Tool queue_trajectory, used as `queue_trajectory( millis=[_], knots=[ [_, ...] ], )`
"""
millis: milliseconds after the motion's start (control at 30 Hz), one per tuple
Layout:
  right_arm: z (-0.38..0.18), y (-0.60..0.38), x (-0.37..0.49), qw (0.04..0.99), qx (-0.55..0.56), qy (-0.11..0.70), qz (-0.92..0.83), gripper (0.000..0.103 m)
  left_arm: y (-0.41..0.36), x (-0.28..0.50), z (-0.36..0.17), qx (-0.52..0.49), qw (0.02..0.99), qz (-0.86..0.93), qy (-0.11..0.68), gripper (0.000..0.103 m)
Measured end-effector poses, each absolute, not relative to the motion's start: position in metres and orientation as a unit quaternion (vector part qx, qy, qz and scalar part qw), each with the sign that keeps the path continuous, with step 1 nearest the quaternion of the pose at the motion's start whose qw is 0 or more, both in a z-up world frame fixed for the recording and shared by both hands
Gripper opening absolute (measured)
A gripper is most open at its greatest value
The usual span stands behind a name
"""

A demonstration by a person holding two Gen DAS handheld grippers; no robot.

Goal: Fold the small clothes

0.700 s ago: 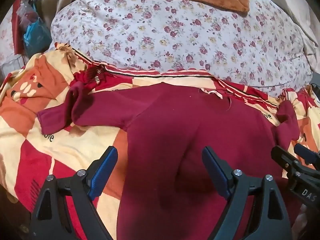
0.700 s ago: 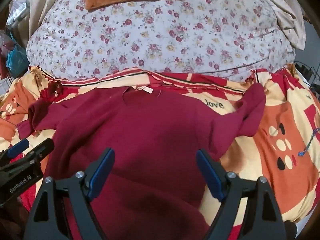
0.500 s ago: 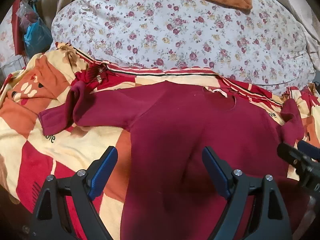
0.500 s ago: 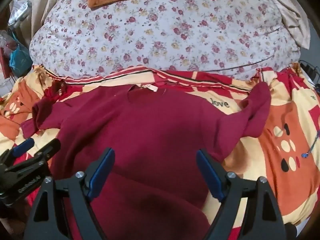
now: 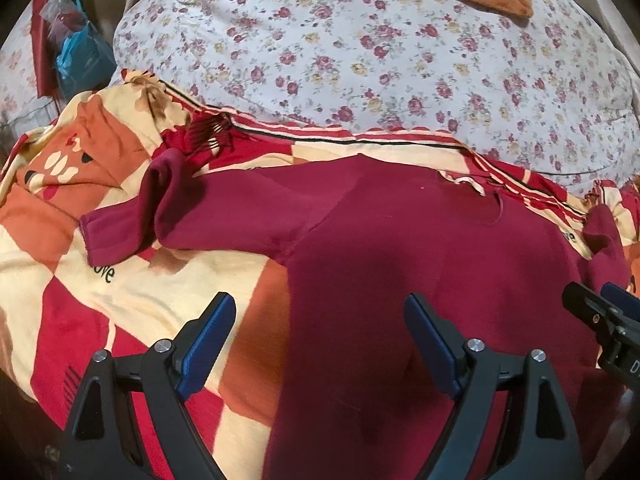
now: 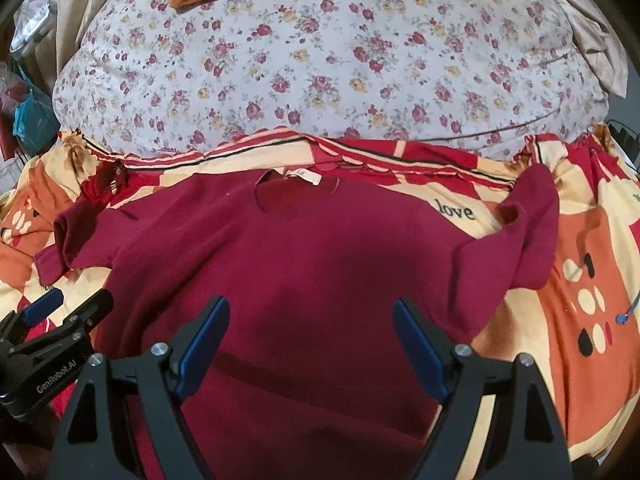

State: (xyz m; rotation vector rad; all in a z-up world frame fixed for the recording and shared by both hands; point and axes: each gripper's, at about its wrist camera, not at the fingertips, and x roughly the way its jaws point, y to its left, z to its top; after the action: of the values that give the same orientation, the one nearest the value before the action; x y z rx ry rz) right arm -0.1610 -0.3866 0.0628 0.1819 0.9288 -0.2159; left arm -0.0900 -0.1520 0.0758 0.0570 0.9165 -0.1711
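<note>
- Left wrist view: the left gripper (image 5: 318,344) hangs over the bed with its jaws wide and nothing between them. The maroon top (image 5: 420,264) lies spread flat on the patterned blanket (image 5: 80,280), neck toward the floral quilt (image 5: 360,60), its long axis running from the grippers up to the collar. Its left sleeve (image 5: 168,216), doubled over at the cuff, stretches off ahead and to the left; this hand looks nearer to it.
- Right wrist view: the right gripper (image 6: 310,344) is likewise spread wide and empty, above the top's body. The right sleeve (image 6: 524,236) lies crumpled ahead and to the right, so I judge this hand better placed for it.
</note>
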Motion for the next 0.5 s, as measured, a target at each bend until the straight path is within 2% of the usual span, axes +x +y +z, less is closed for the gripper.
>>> queue_trajectory(
  millis=[500],
  knots=[
    [0.045,-0.363,-0.139,0.889,0.066,0.447,-0.074,0.086,-0.136,-0.077,0.065,0.021,0.890,-0.064,0.452,0.069]
  ],
)
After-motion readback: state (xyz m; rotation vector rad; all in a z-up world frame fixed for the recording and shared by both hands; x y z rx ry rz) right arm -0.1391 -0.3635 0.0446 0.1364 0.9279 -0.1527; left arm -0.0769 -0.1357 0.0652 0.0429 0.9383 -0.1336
